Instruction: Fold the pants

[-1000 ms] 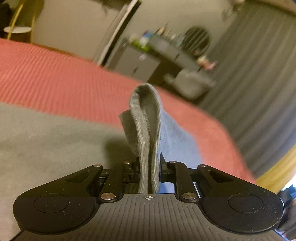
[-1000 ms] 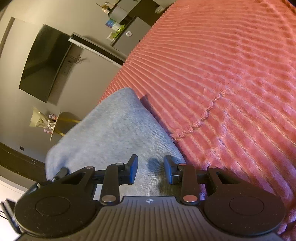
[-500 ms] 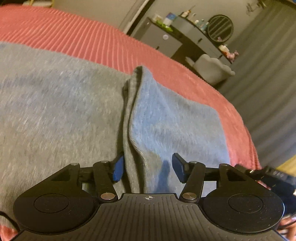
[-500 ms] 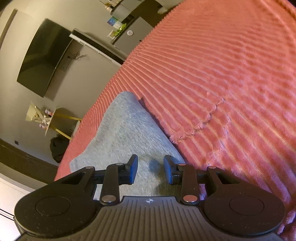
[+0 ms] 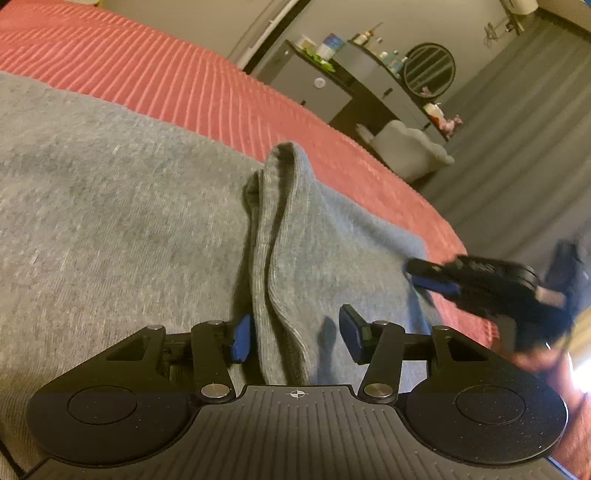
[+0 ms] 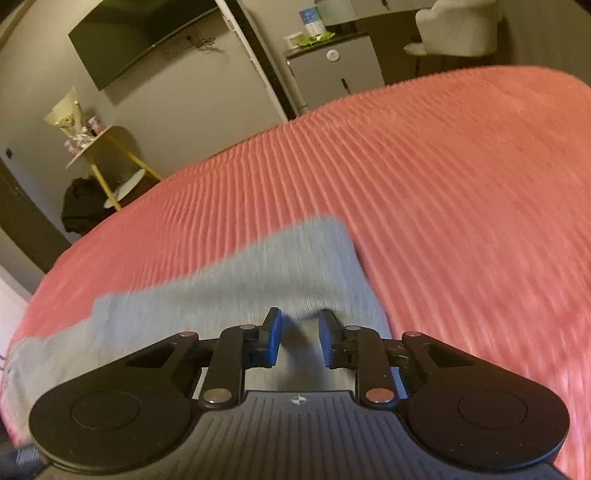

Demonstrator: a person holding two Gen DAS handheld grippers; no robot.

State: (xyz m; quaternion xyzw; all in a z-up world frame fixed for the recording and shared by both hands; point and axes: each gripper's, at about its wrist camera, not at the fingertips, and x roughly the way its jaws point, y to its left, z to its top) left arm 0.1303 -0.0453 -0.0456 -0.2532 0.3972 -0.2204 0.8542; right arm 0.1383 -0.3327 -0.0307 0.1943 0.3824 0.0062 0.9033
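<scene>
Our grey knit pants [image 5: 129, 206] lie spread on the coral ribbed bedspread [image 5: 177, 85], a folded ridge of cloth standing up between our left gripper's [image 5: 295, 338] parted jaws. Our right gripper [image 5: 432, 275] sits at the pants' right edge. Beyond the bed's far side stand a grey cabinet [image 6: 332, 70] and a white chair [image 6: 454, 26].

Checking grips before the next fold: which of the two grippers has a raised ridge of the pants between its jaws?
The left gripper: the pants' ribbed fold stands between its open jaws. The right gripper has only flat fabric below.
</scene>
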